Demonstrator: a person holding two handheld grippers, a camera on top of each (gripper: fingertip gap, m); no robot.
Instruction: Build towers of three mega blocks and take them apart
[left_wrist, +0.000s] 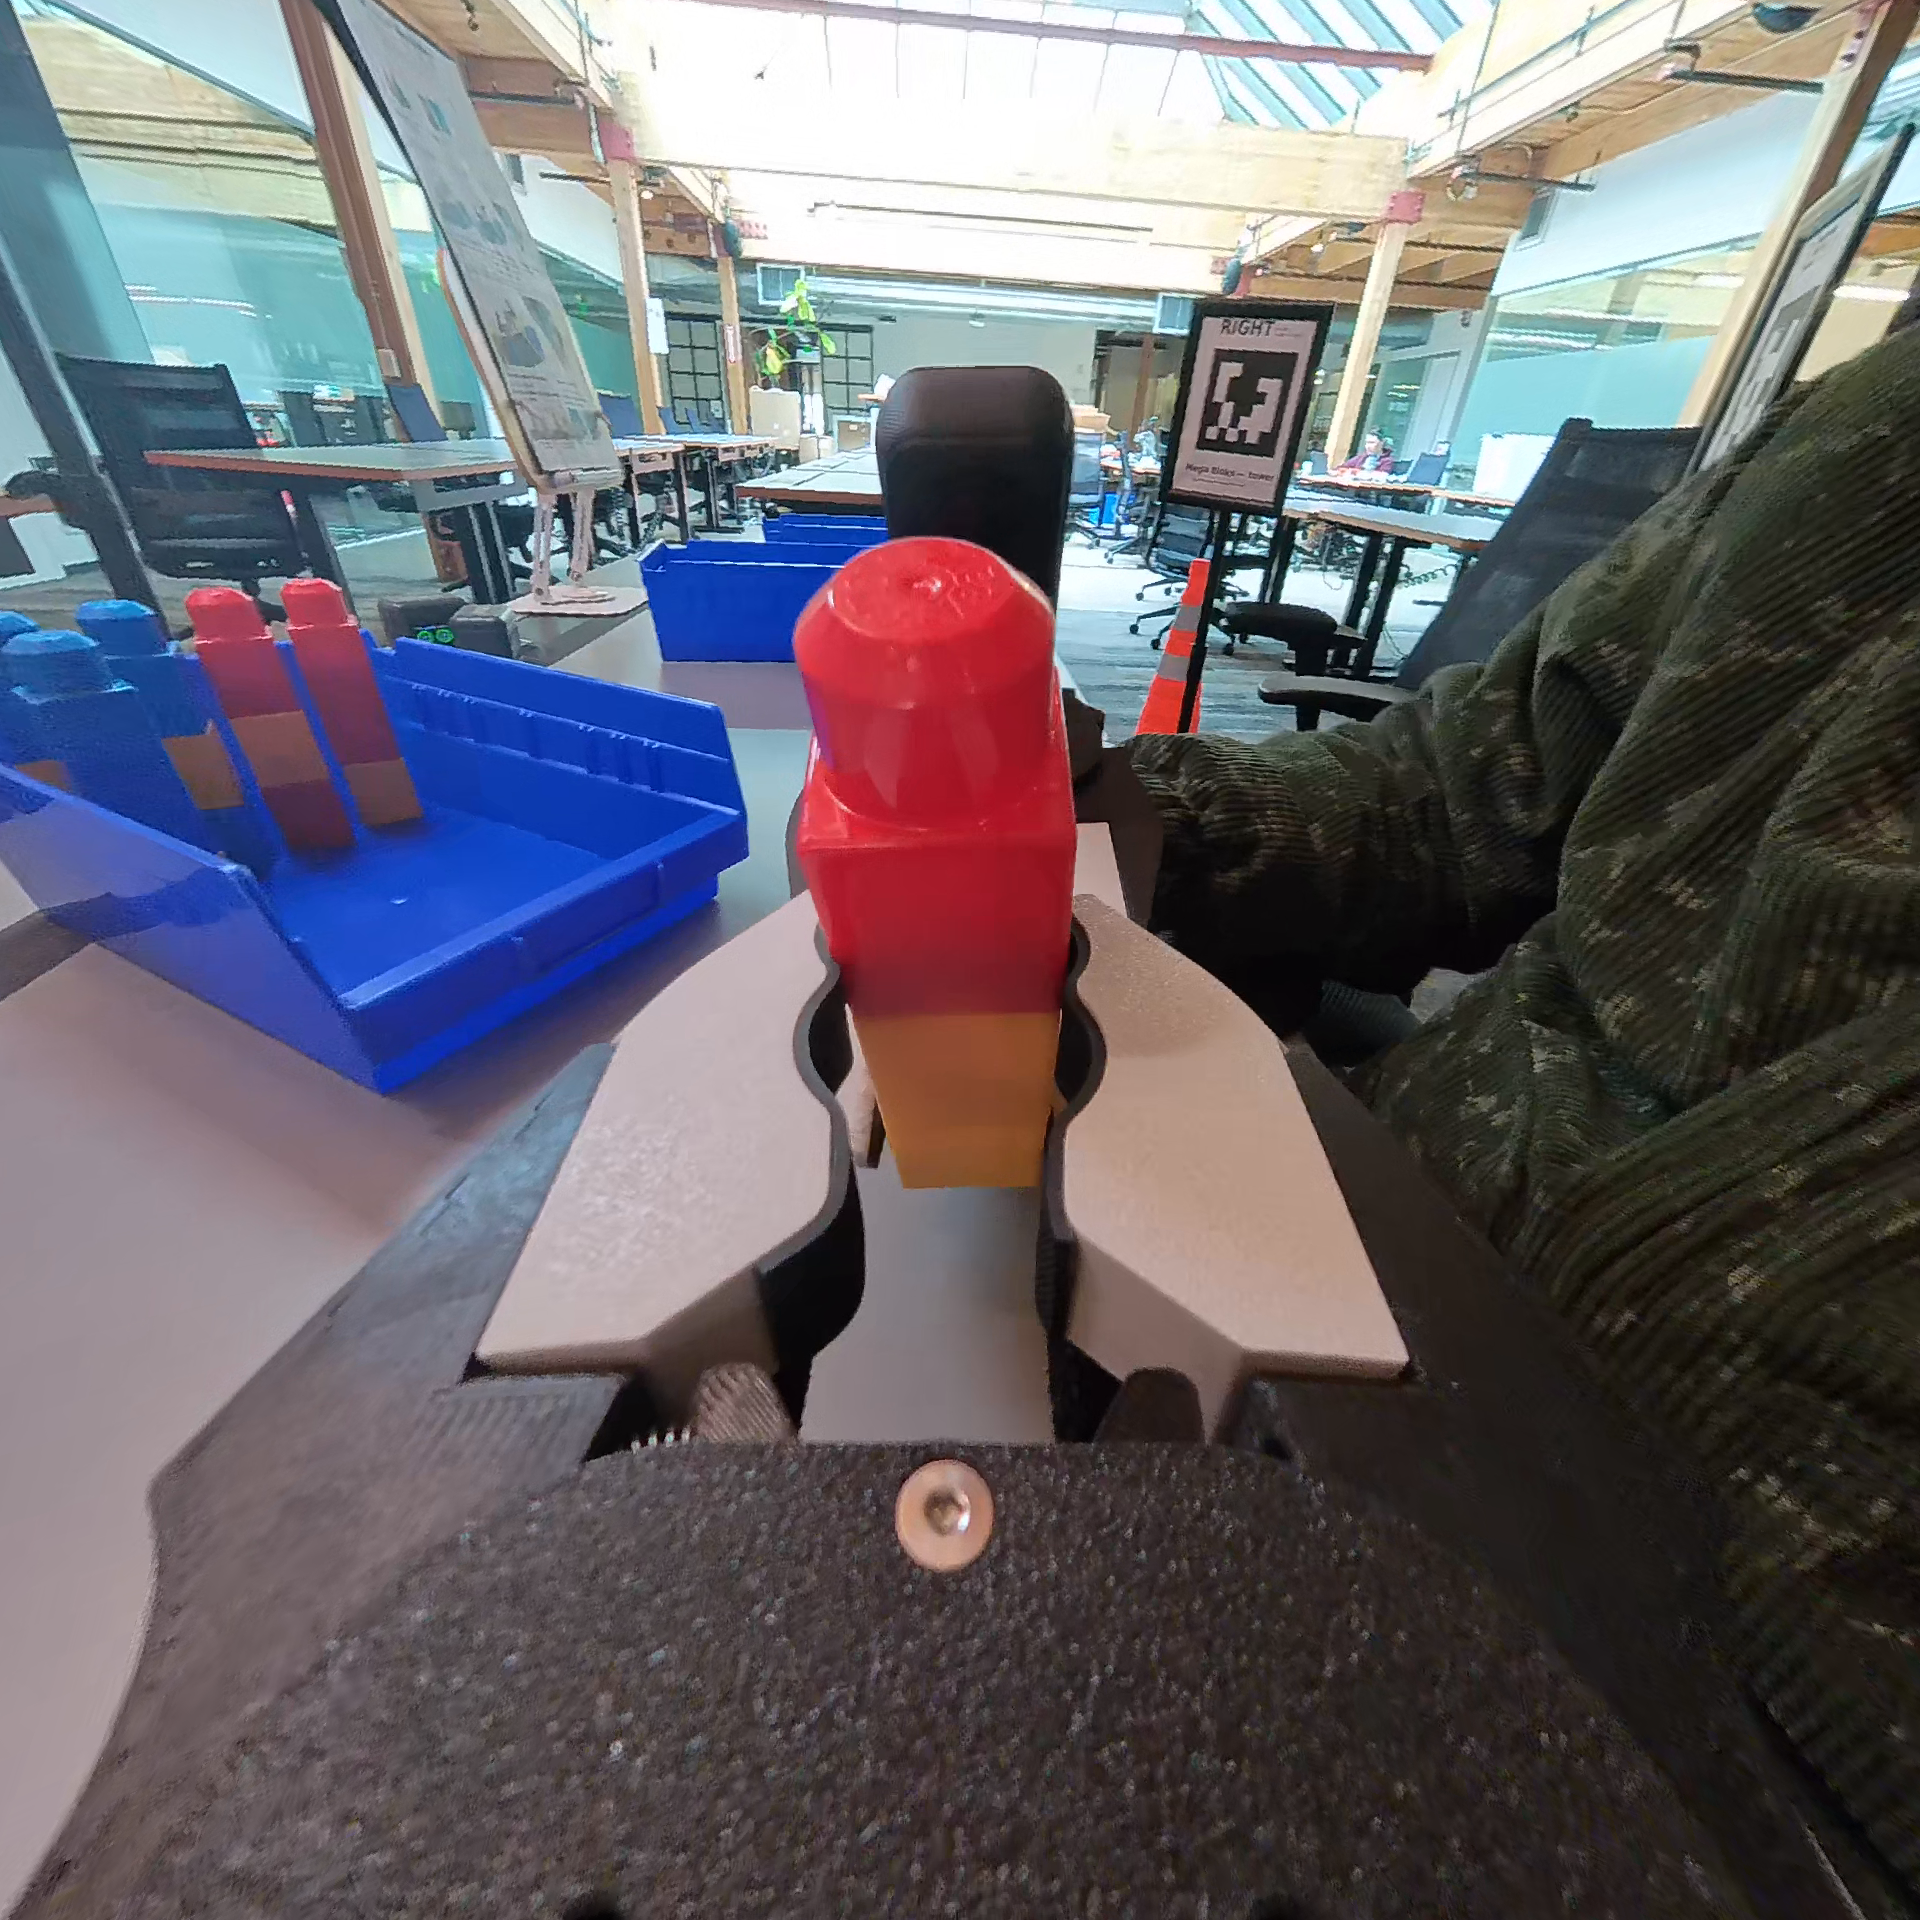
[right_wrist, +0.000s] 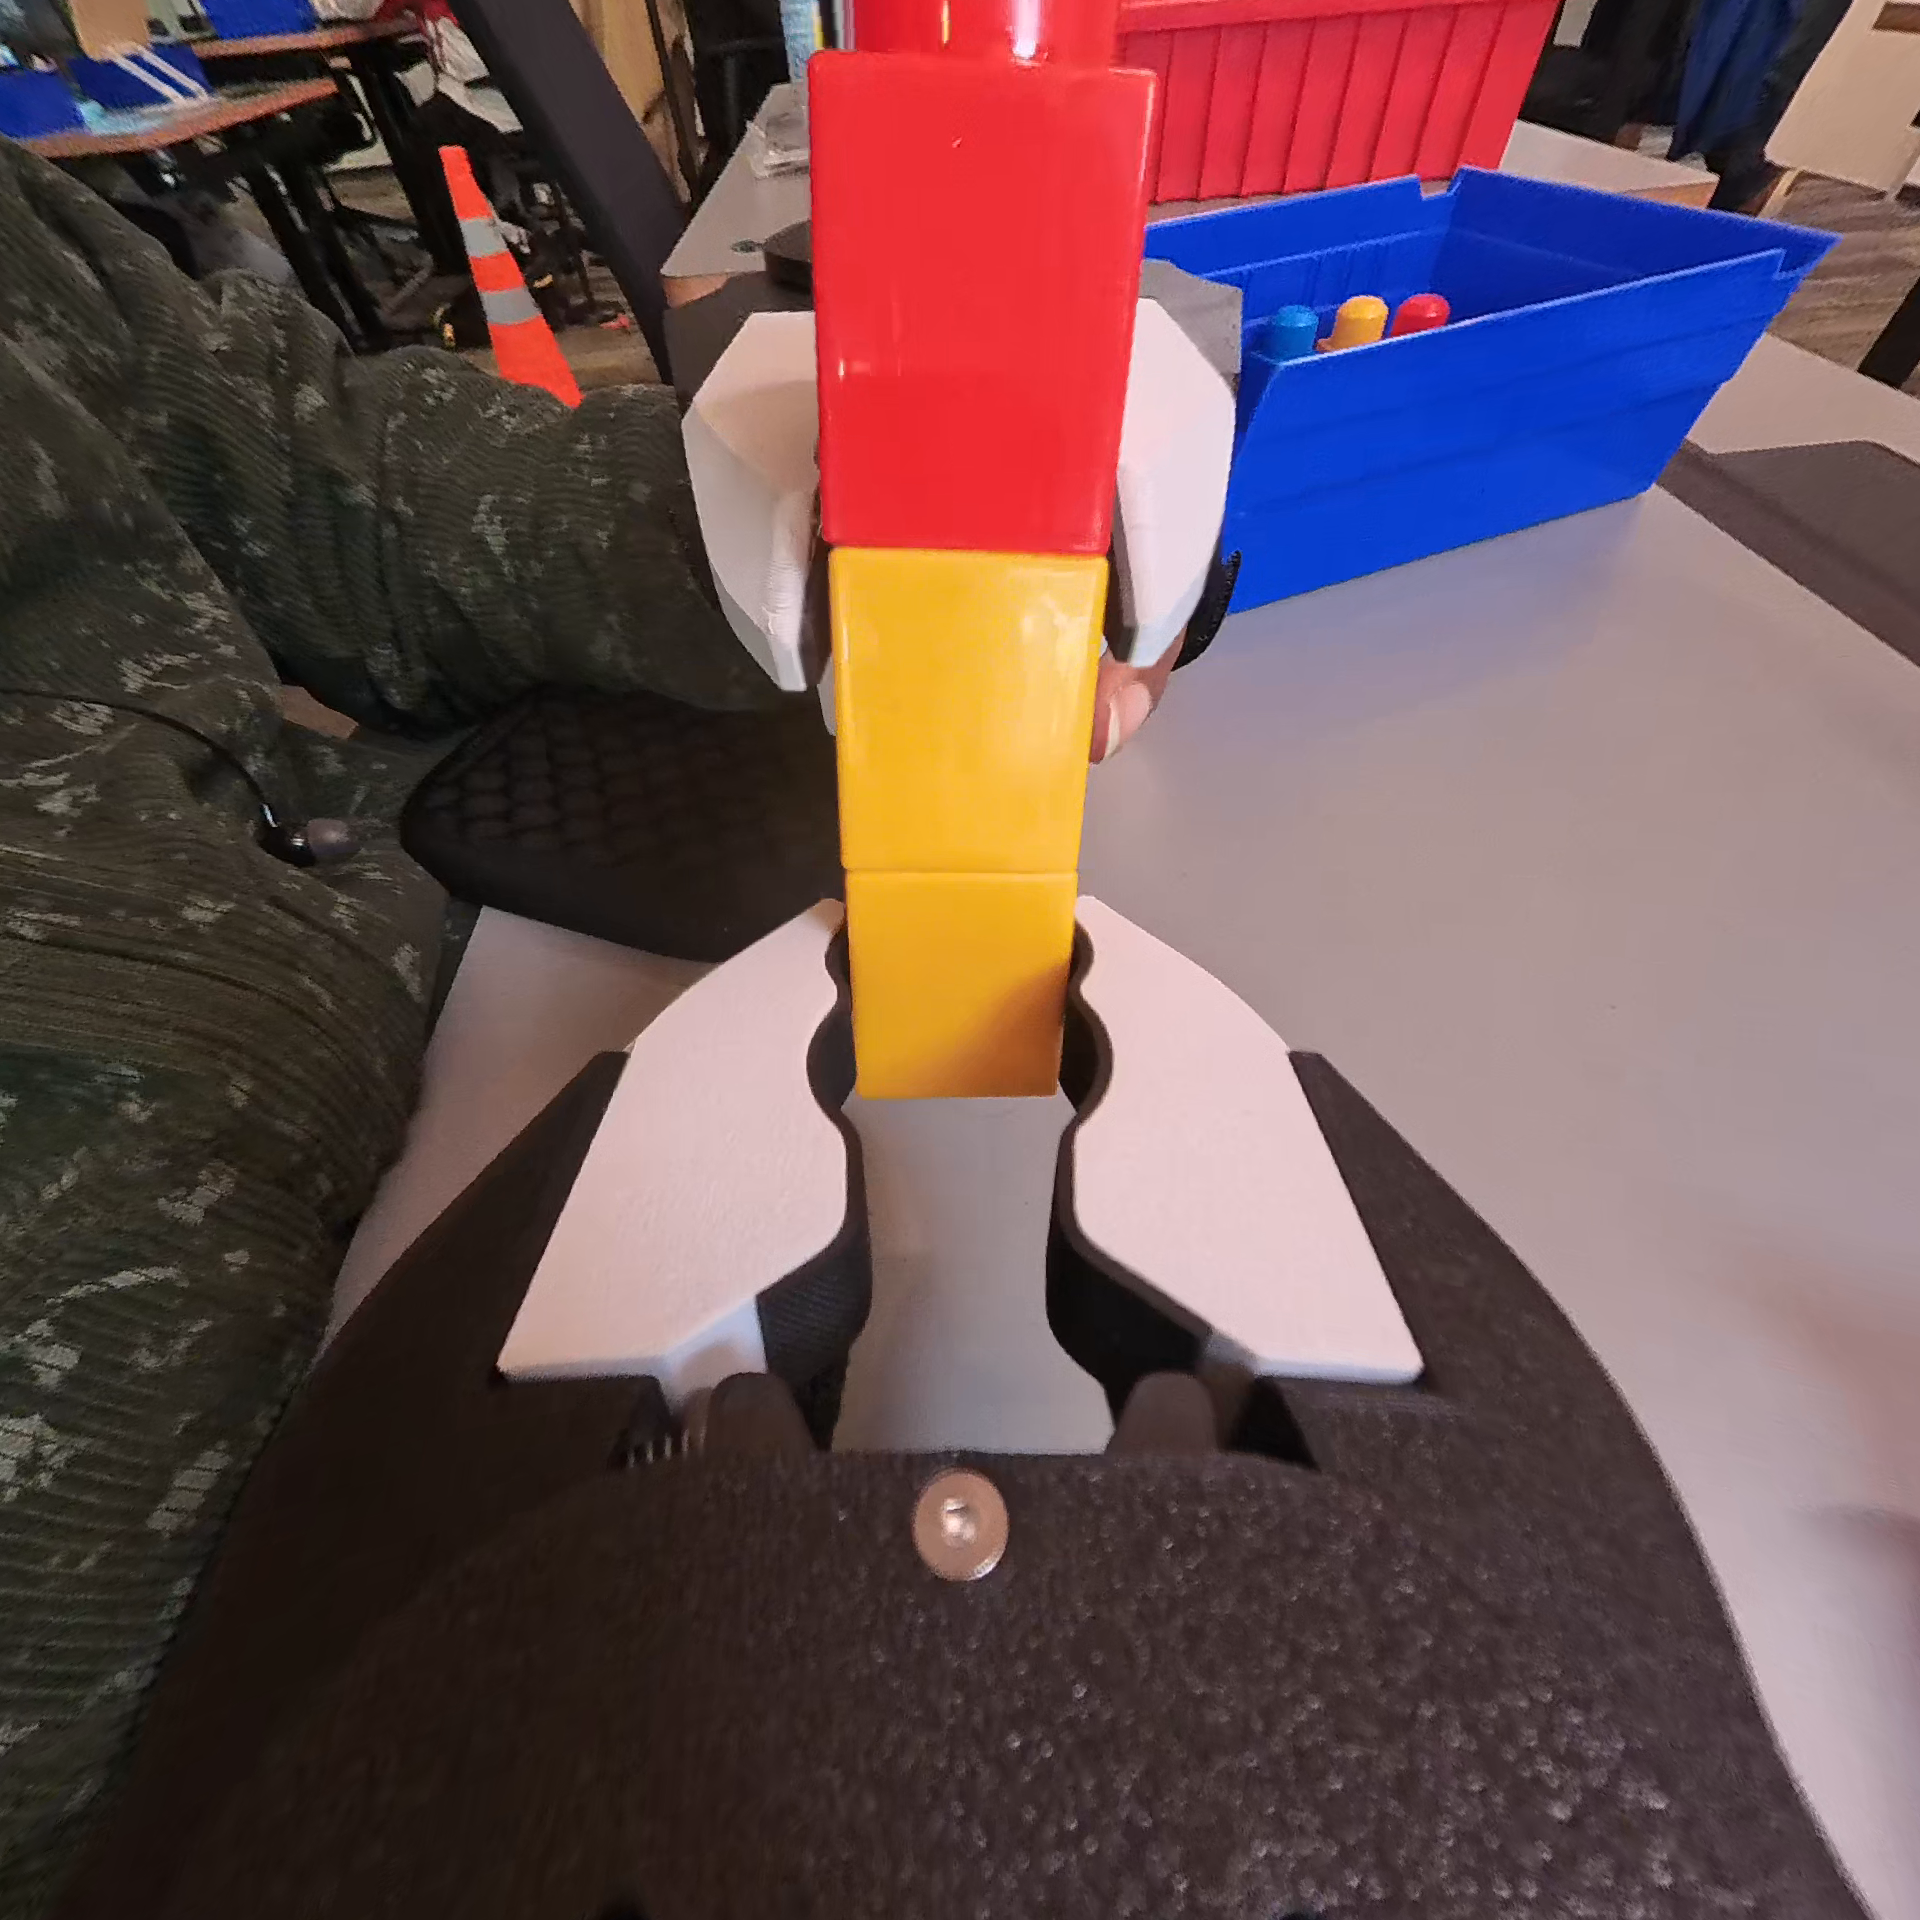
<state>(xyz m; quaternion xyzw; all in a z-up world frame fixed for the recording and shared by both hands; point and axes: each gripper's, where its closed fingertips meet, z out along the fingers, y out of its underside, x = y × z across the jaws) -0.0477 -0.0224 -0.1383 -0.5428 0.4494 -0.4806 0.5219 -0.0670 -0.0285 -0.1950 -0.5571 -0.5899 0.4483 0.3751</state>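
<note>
A three-block tower stands upright between both grippers: a red block (right_wrist: 977, 301) on top, a yellow block (right_wrist: 961, 707) in the middle and a second yellow block (right_wrist: 956, 987) at the bottom. My right gripper (right_wrist: 961, 966) is shut on the bottom yellow block. My left gripper (left_wrist: 951, 977) is shut on the tower where the red block (left_wrist: 935, 831) meets the middle yellow block (left_wrist: 961, 1091). Its white fingers (right_wrist: 748, 499) show behind the tower in the right wrist view. I cannot tell whether the tower rests on the table.
A blue bin (left_wrist: 499, 935) at the left holds several finished towers (left_wrist: 281, 748). Another blue bin (right_wrist: 1507, 416) at the right holds loose blue, yellow and red blocks, with a red bin (right_wrist: 1330, 94) behind it. A person's green sleeve (left_wrist: 1558, 935) lies alongside, over the grey table (right_wrist: 1455, 831). My hands' fingertips stand some 6 cm from each other.
</note>
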